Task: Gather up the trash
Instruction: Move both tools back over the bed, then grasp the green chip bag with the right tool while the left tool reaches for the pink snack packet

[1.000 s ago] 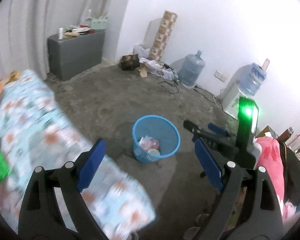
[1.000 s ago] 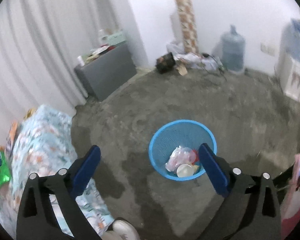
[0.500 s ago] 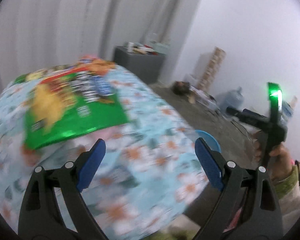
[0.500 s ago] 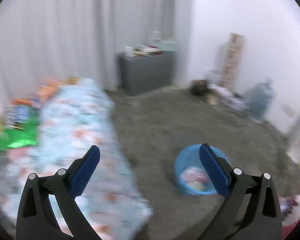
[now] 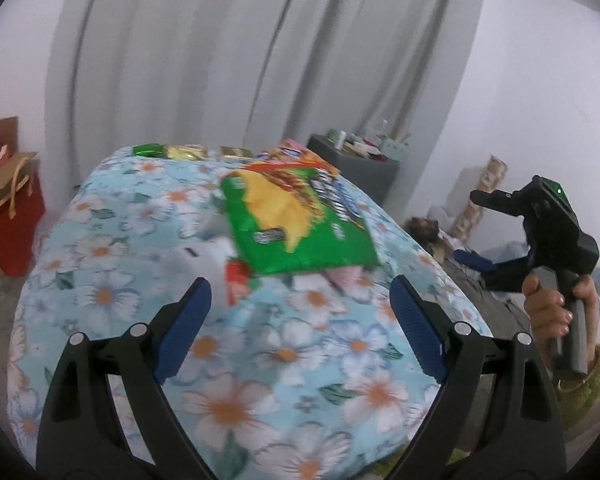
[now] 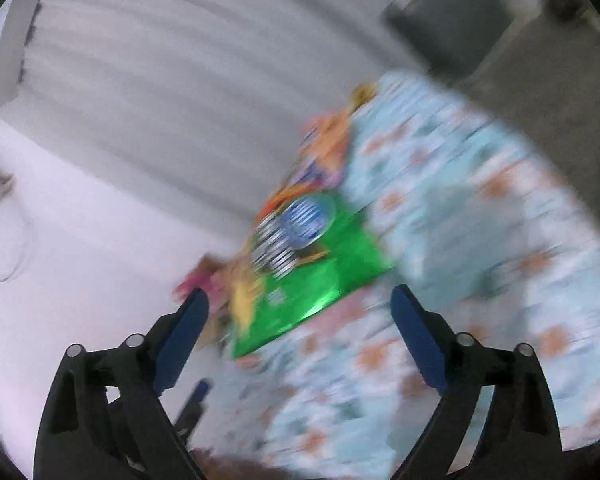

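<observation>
A green chip bag (image 5: 300, 224) lies on the blue floral cloth (image 5: 260, 360) of a table, with an orange wrapper (image 5: 300, 158) behind it and a pink and red scrap (image 5: 240, 276) under its near edge. My left gripper (image 5: 300, 320) is open and empty, just short of the bag. My right gripper (image 6: 300, 320) is open and empty, over the same green bag (image 6: 312, 280); this view is blurred. It also shows in the left wrist view (image 5: 540, 232), held up at the right.
Small green and gold wrappers (image 5: 168, 151) lie at the table's far edge. A red paper bag (image 5: 12, 220) stands on the floor at left. A grey cabinet (image 5: 356, 164) with clutter stands by the curtain (image 5: 220, 60).
Both grippers have swung from the blue trash basket on the floor to the table with the green bag. Both stay open and empty.
</observation>
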The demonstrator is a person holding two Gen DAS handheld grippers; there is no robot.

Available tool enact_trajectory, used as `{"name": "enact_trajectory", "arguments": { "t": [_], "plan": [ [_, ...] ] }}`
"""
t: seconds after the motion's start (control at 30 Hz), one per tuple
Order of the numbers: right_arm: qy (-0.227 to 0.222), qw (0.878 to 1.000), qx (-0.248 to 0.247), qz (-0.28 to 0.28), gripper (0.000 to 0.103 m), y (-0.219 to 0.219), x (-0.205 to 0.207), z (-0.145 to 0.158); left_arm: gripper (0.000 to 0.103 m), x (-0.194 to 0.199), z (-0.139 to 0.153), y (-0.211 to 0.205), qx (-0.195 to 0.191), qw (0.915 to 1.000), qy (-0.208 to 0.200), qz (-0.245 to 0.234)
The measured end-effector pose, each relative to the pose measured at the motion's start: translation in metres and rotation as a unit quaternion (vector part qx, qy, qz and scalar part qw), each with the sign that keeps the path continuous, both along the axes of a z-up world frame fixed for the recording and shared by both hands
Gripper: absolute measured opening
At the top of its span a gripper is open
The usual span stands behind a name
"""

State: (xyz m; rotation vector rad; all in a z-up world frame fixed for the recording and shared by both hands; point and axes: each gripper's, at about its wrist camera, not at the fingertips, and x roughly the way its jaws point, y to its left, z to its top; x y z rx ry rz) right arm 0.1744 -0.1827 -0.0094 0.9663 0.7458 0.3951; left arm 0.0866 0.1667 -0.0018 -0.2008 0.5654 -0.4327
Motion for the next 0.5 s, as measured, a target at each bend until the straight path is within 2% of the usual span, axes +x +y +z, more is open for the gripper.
{"name": "enact_trajectory", "arguments": {
  "t": [0.1,0.2,0.4,0.5],
  "plan": [
    [0.021,0.998,0.047,0.047,0.075,0.036,0.016,-0.013,0.086,0.005,-0.007,0.012,-0.012,0.9998,0.007,0.012],
    [0.049,0.993,0.083,0.068,0.066,0.059,0.03,-0.03,0.086,0.009,-0.013,0.019,-0.014,0.9996,0.012,0.02],
    [0.095,0.981,0.153,0.076,0.057,0.082,0.046,-0.062,0.086,0.013,-0.019,0.022,-0.009,0.9997,0.011,0.019],
    [0.108,0.977,0.17,0.069,0.051,0.089,0.058,-0.074,0.086,0.012,-0.022,0.021,-0.008,0.9997,0.016,0.016]
  ]
}}
